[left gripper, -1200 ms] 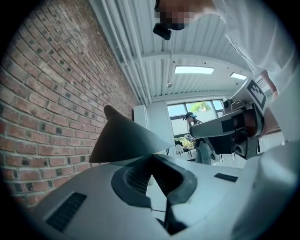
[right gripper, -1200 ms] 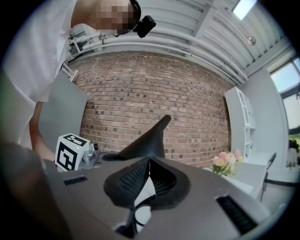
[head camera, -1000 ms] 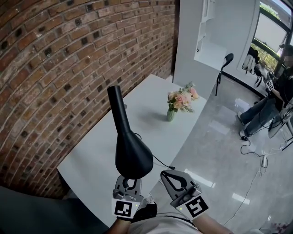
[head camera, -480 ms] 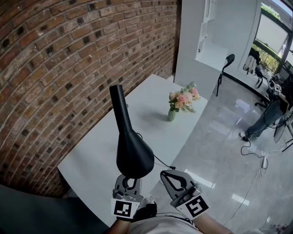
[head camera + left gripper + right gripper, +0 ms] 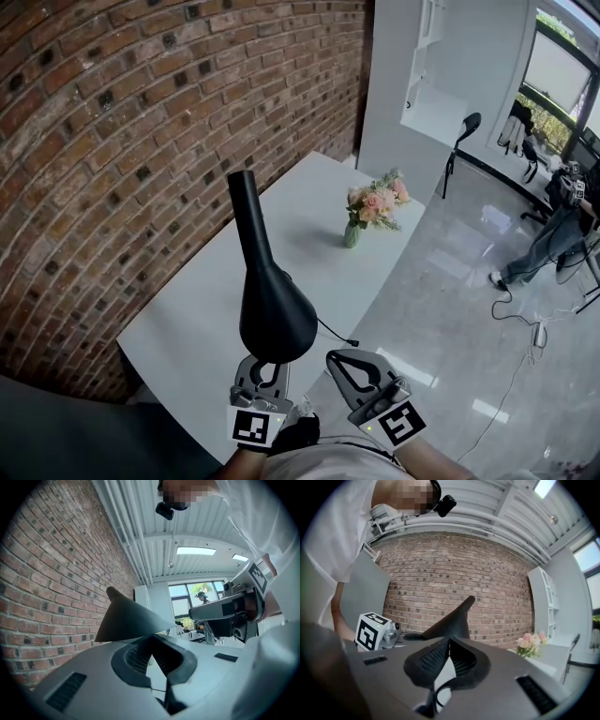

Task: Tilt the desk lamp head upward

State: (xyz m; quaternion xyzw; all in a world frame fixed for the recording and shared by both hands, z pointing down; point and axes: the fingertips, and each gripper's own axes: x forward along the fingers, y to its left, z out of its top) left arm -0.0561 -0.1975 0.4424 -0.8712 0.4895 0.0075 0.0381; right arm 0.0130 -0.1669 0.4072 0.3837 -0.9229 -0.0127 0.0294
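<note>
A black desk lamp [image 5: 274,314] stands on the white table [image 5: 202,309]. Its cone head hangs low toward me and its stem slants up to the far left. My left gripper [image 5: 266,367] sits directly under the head's near rim, jaws shut, its tips partly hidden by the rim. In the left gripper view the lamp head [image 5: 126,618] fills the space just past the shut left gripper [image 5: 151,638]; I cannot tell whether they touch. My right gripper [image 5: 334,357] is beside it on the right, shut and holding nothing. The right gripper view shows the right gripper [image 5: 449,640] shut, with the lamp [image 5: 451,619] beyond.
A small vase of pink flowers [image 5: 372,208] stands at the table's far end. A black cable [image 5: 330,333] runs from the lamp toward the table's right edge. A brick wall [image 5: 141,122] borders the table on the left. A person [image 5: 553,239] stands far right on the glossy floor.
Almost nothing: the lamp and both grippers keep their places, with a slight shift of the view. The person in the background has moved to the right.
</note>
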